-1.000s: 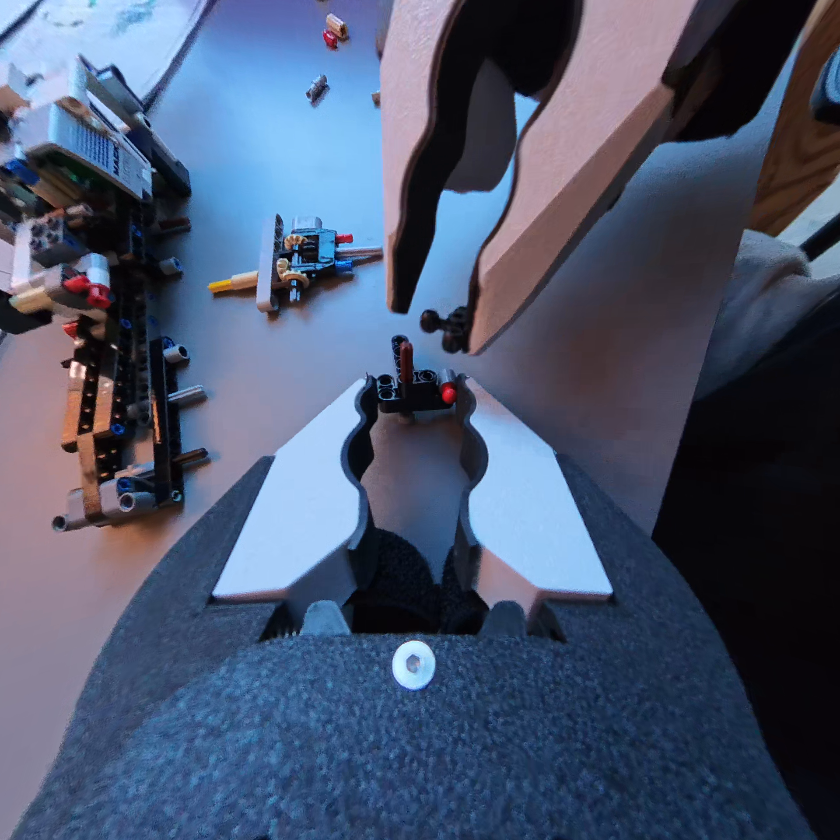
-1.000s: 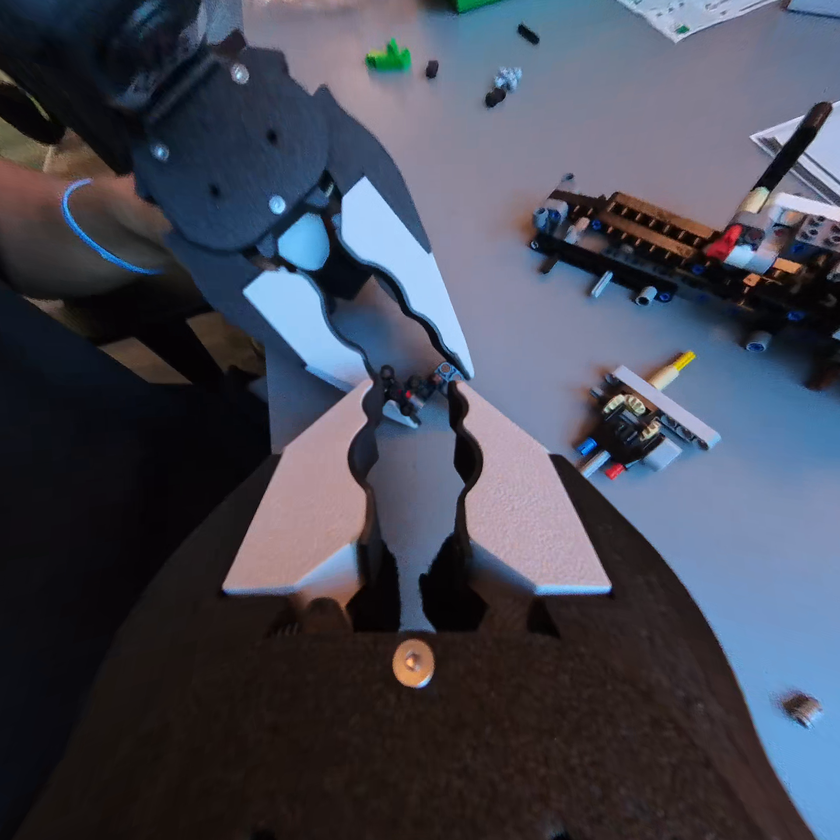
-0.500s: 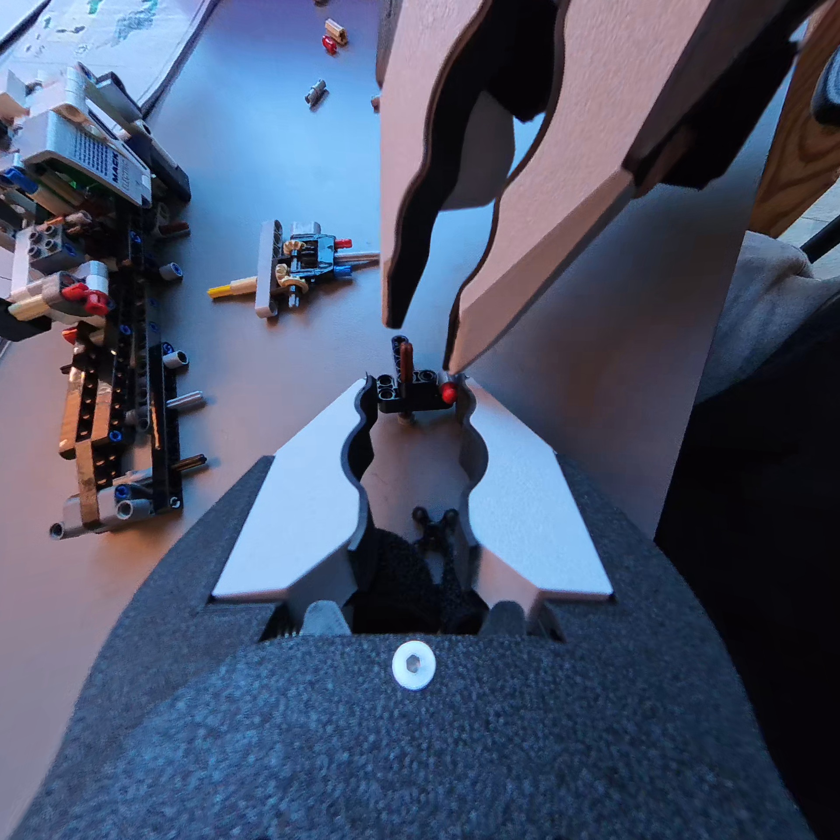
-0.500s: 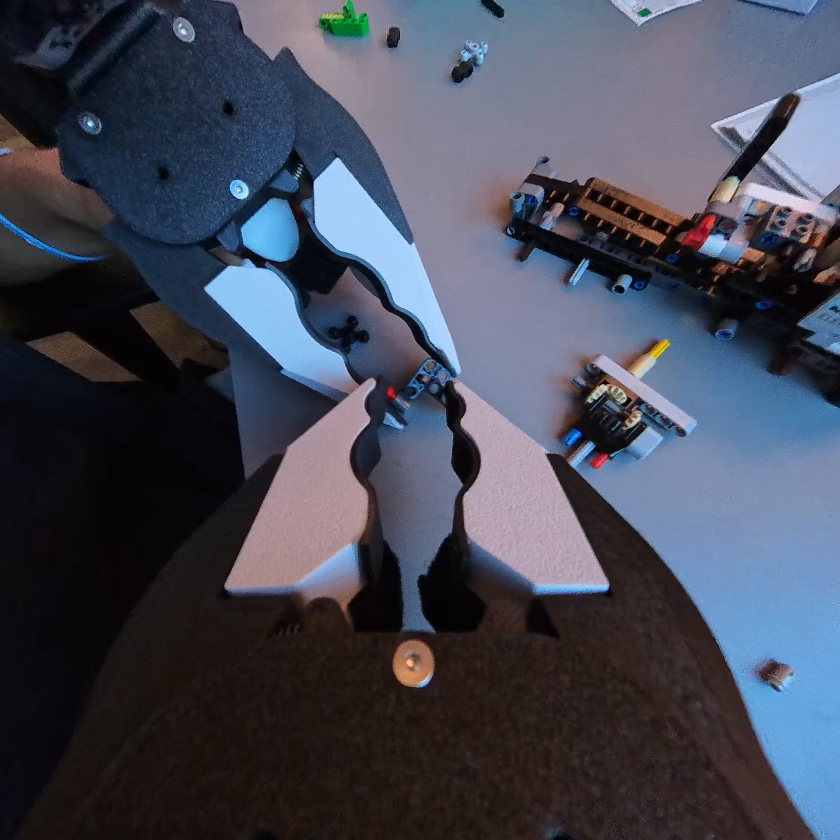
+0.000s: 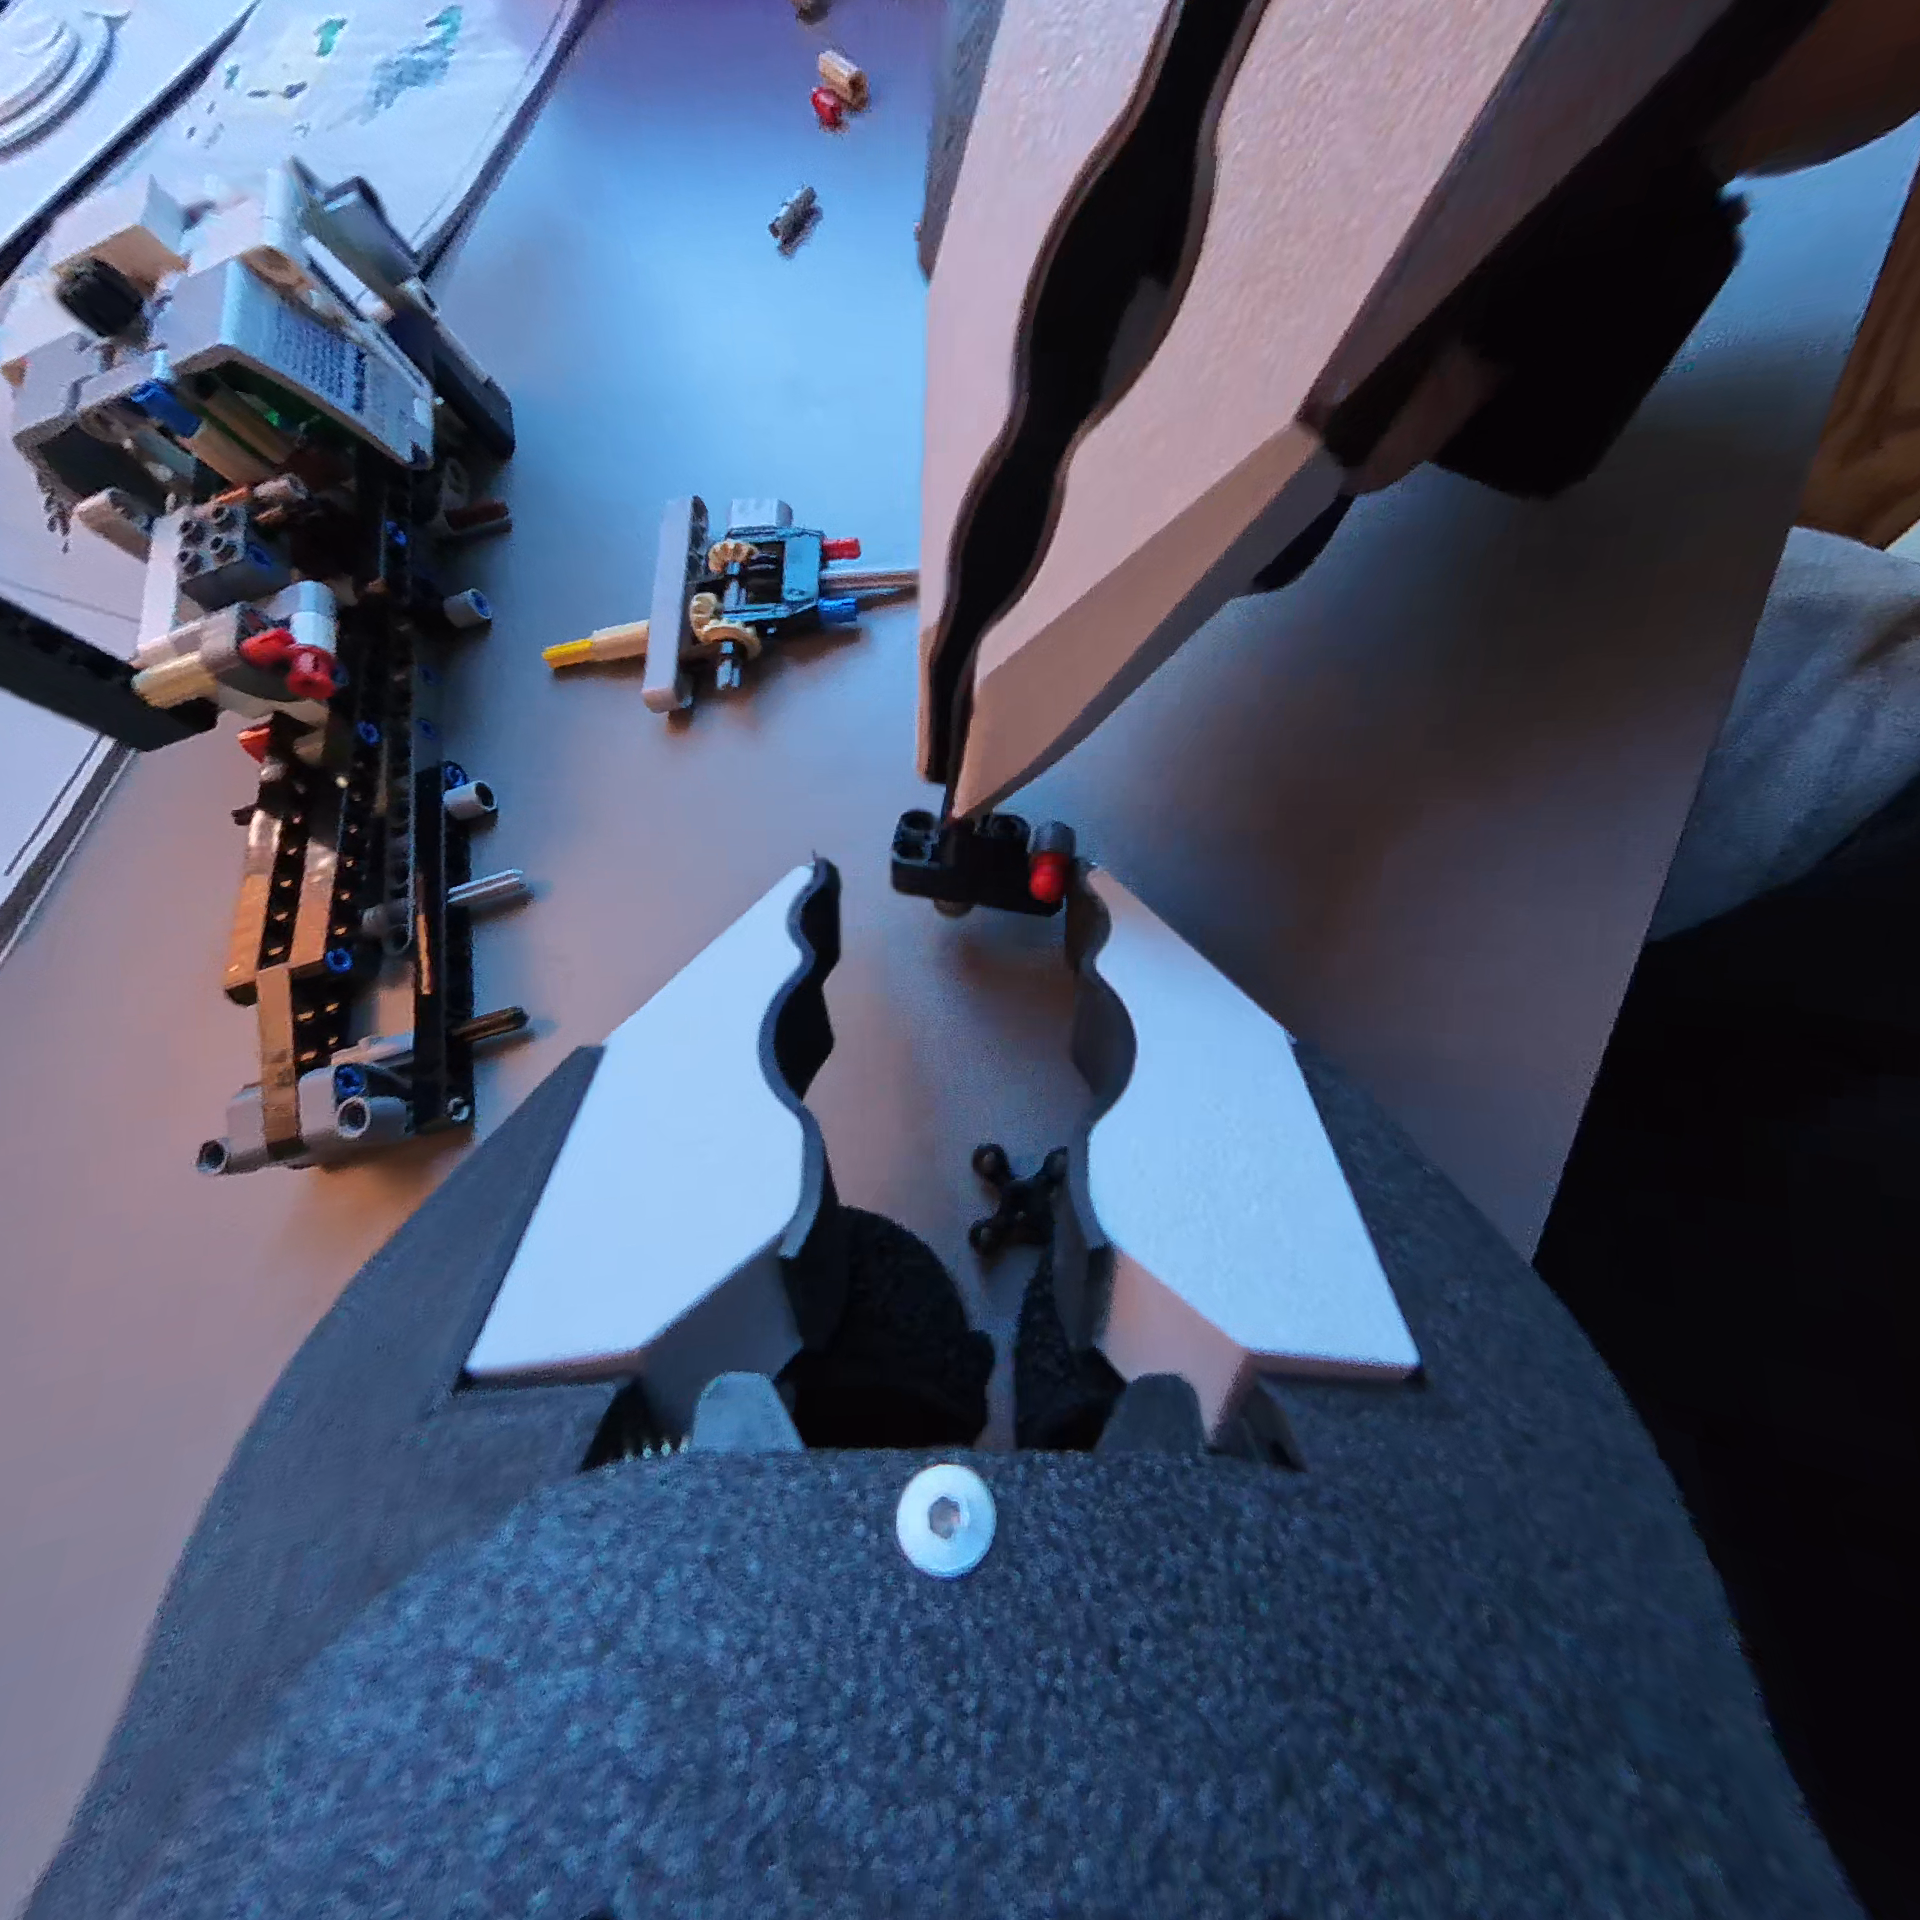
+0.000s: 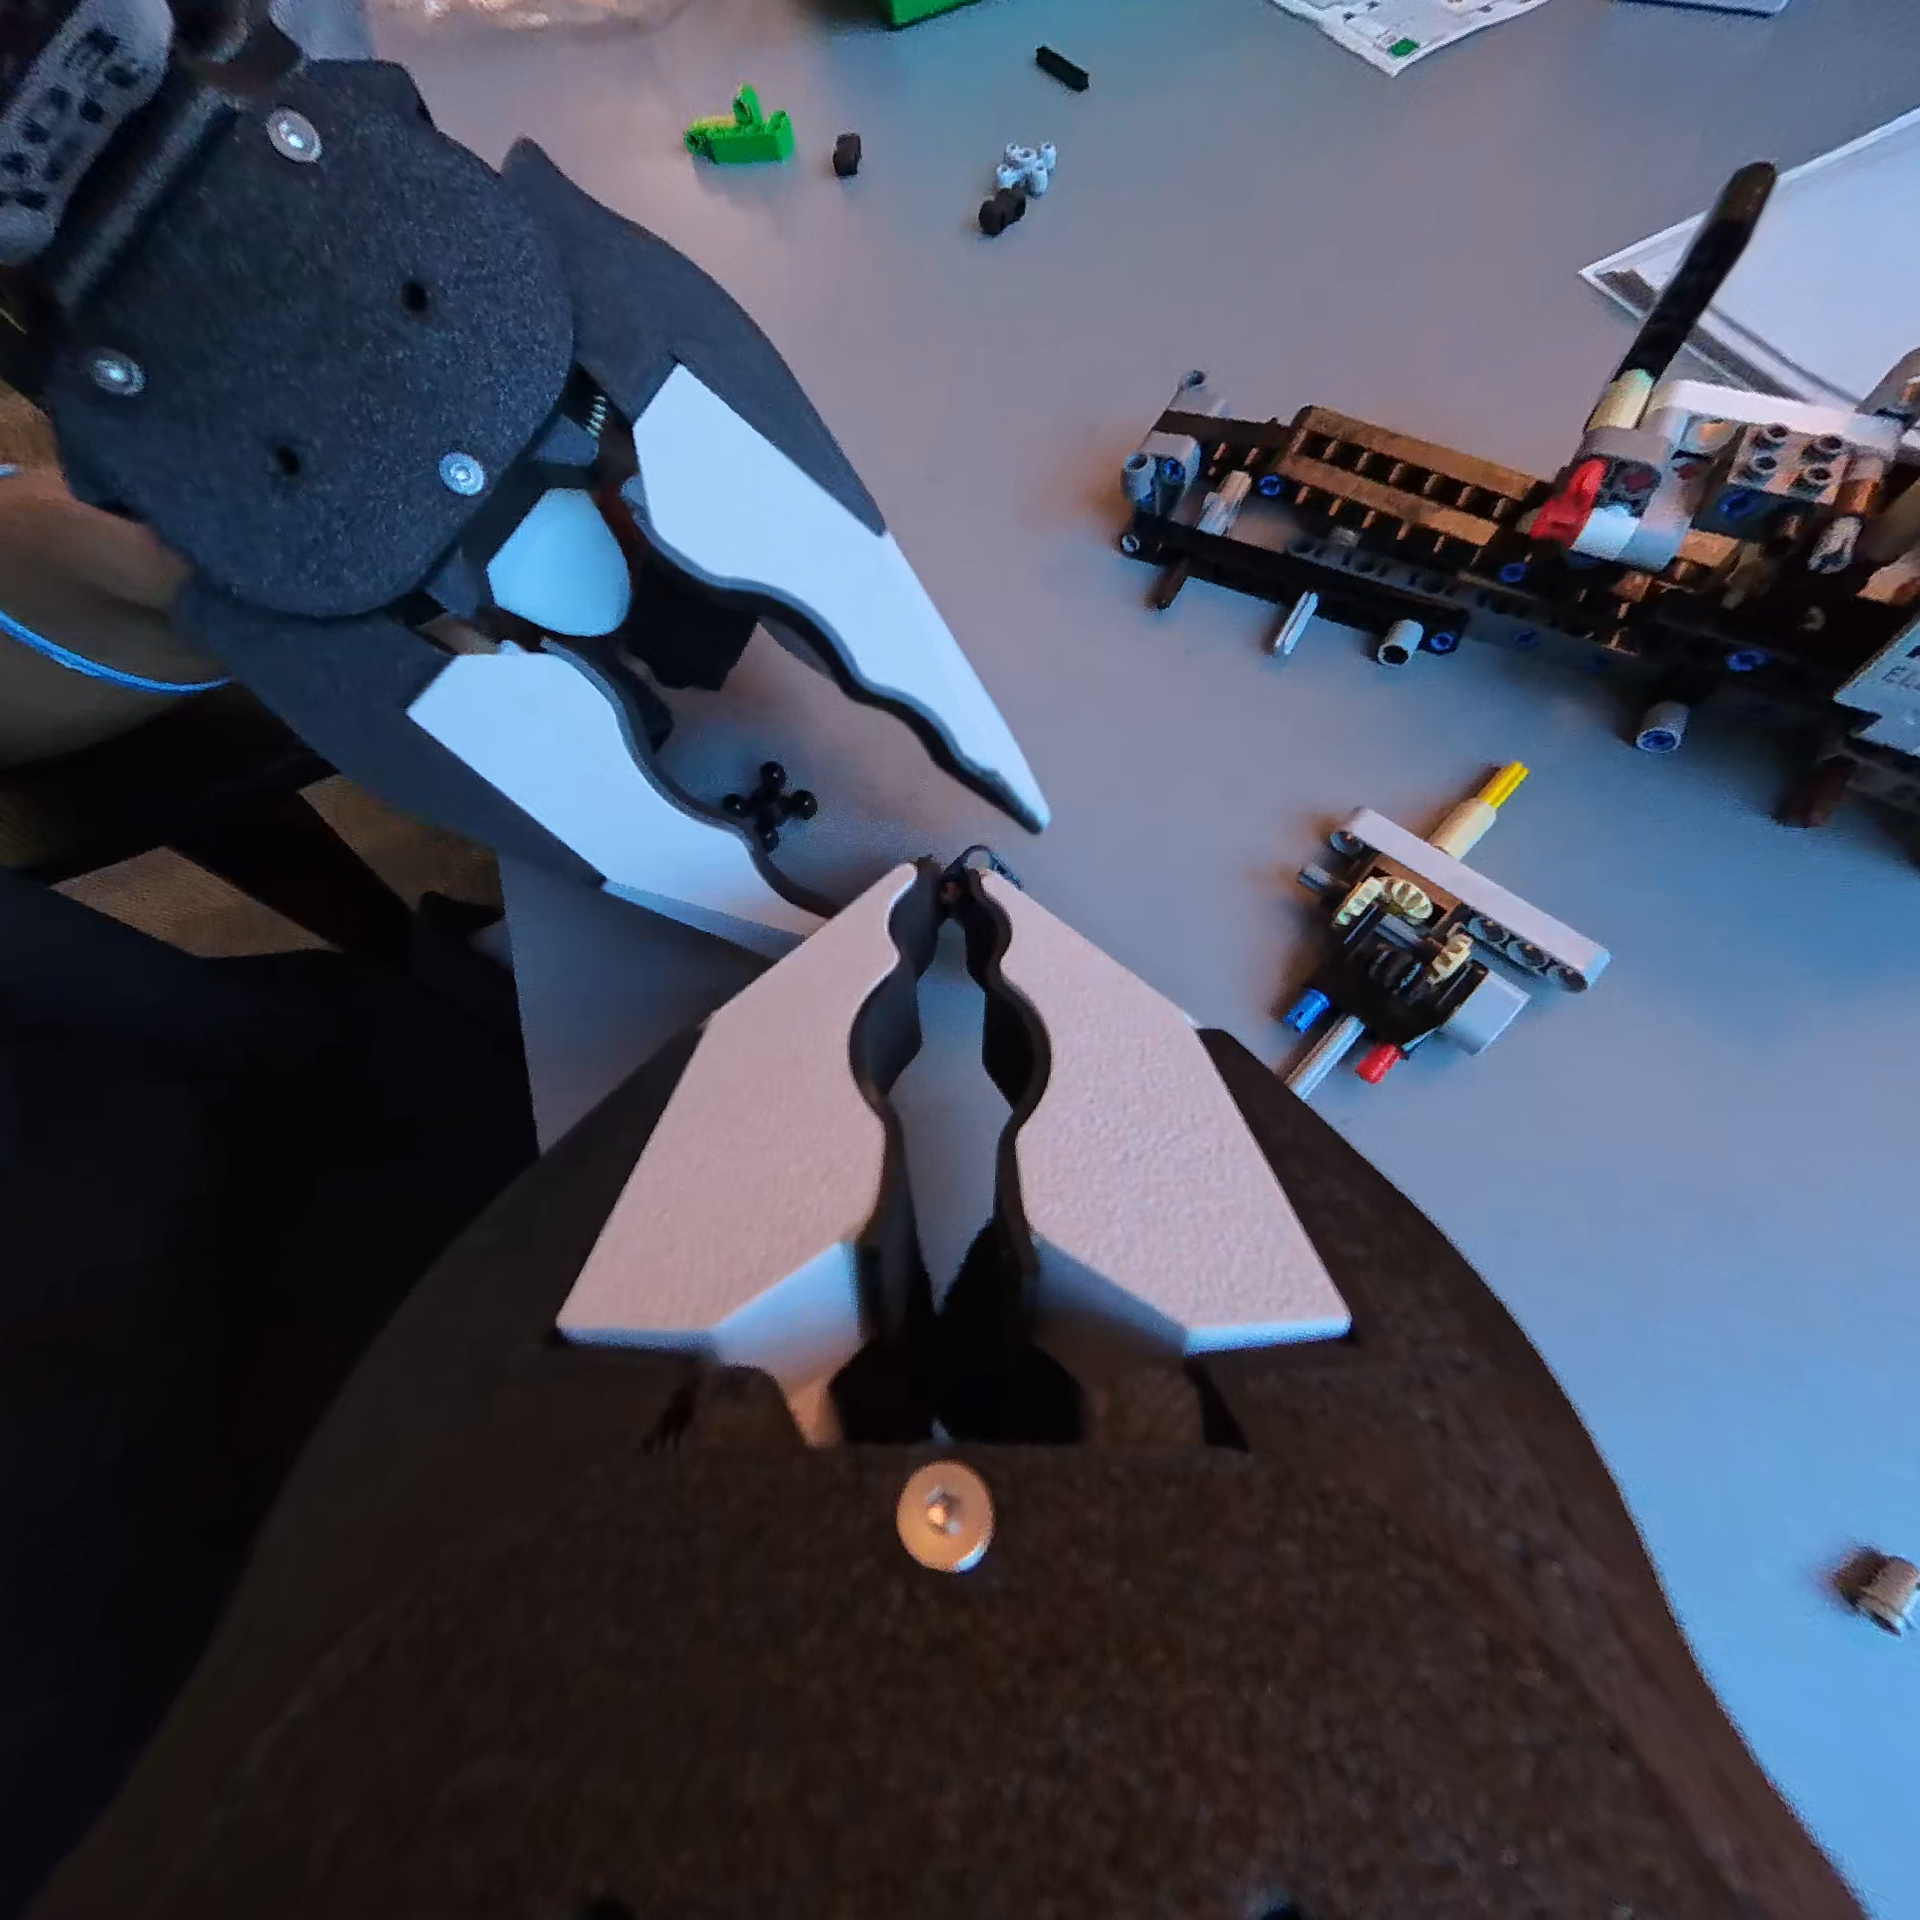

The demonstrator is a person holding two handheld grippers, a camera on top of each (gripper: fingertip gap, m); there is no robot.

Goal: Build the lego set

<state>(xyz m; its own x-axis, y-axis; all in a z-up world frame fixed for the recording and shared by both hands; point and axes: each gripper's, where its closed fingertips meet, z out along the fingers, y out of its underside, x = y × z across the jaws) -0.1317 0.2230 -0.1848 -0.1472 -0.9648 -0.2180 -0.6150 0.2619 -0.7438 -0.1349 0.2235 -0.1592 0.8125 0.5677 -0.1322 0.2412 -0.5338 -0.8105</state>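
Note:
A small black Lego assembly (image 5: 977,857) with a red pin hangs just above the grey table (image 5: 665,260). My right gripper (image 5: 951,790) comes down from above and is shut on the assembly's upright axle. In the right wrist view its tips (image 6: 961,883) are pinched on that dark part. My left gripper (image 5: 951,878) is open, with its tips on either side of the assembly and a gap on the left side. A black cross-shaped piece (image 5: 1018,1195) lies on the table between the left fingers (image 6: 831,582). It also shows in the right wrist view (image 6: 769,805).
The long half-built model (image 5: 312,727) (image 6: 1558,551) lies on the table. A small gear sub-assembly (image 5: 748,592) (image 6: 1434,956) sits beside it. Loose parts include a green piece (image 6: 743,135) and a tan piece (image 6: 1886,1616). The table edge (image 5: 1558,1143) is close by. Only a small space, under 4 cm, lies between the two pairs of fingers. The tan piece (image 6: 1886,1616) is about 20 cm from both grippers' fingertips.
The right gripper dropped the black cross piece onto the table, then shut on the assembly's axle. The left gripper opened and let go of the assembly.

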